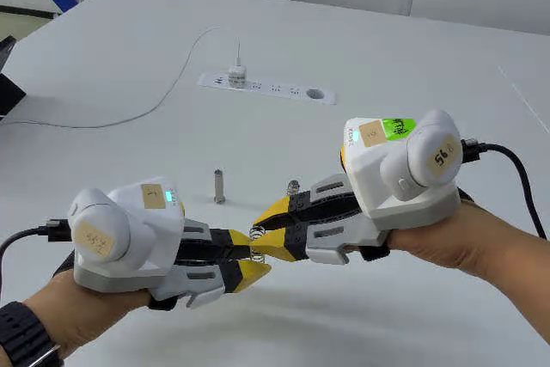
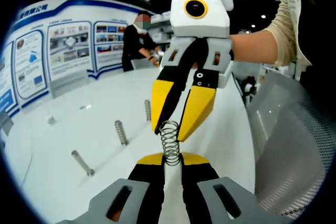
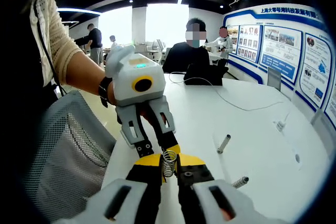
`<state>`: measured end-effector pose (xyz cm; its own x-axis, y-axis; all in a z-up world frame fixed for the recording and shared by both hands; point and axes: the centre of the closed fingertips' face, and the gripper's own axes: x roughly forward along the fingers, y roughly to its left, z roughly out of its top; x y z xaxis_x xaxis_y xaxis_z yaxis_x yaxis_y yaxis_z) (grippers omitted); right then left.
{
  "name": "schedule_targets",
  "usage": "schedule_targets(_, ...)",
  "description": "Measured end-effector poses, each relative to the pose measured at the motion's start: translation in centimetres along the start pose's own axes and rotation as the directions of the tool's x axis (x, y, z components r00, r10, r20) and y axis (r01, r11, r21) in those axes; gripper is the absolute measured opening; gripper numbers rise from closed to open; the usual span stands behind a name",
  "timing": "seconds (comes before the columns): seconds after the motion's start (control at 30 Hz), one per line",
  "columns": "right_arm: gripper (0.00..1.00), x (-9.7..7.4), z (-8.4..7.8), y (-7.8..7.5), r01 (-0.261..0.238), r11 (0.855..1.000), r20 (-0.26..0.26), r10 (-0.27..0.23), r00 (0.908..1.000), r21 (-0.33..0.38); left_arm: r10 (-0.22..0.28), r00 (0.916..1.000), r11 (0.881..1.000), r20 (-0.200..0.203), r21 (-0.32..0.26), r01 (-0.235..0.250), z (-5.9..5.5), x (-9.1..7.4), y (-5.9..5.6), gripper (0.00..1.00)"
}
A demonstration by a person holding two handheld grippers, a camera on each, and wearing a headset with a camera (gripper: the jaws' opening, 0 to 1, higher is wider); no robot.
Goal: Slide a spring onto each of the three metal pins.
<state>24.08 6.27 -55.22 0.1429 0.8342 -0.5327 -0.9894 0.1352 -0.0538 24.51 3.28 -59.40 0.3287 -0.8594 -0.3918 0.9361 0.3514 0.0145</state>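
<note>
In the head view, the left tongs [image 1: 251, 257] are held low at the left over the white surface [image 1: 103, 66], pointing right. They are drawn in to a narrow gap and pinch one end of a loose spring [image 2: 169, 140], as is seen in the left gripper view, where the spring rises upright from between their yellow tips. Just behind them a bare pin [image 1: 219, 186] stands upright on the surface. The spring is carried in the air between the two tools, above the surface and in front of the pins. To the right of the bare pin a second pin [image 1: 293, 186] is seen, already wearing a coil. In the left gripper view a third pin [image 2: 148, 109] is made out beyond it and also appears coiled, though it is small. Farther right, the right tongs [image 1: 263, 235] are brought in tip to tip with the left ones. Their yellow tips are likewise closed to the width of the spring and grip its other end. A white power strip [image 1: 266, 88] lies farther back on the surface.
</note>
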Motion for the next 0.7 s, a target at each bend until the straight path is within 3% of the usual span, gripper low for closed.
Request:
schedule_targets(0.33,0.11,0.1,0.2,-0.3,0.011,1.000,0.006,-0.011,0.9999,0.012,0.029,0.9996,1.000,0.006,-0.011,-0.029,-0.1,-0.3,0.7,0.18)
schedule_targets(0.7,0.11,0.0,0.5,-1.1,0.039,0.999,0.013,-0.039,0.9992,0.016,0.102,0.9945,0.993,0.023,-0.068,-0.100,-0.2,-1.4,2.4,0.39)
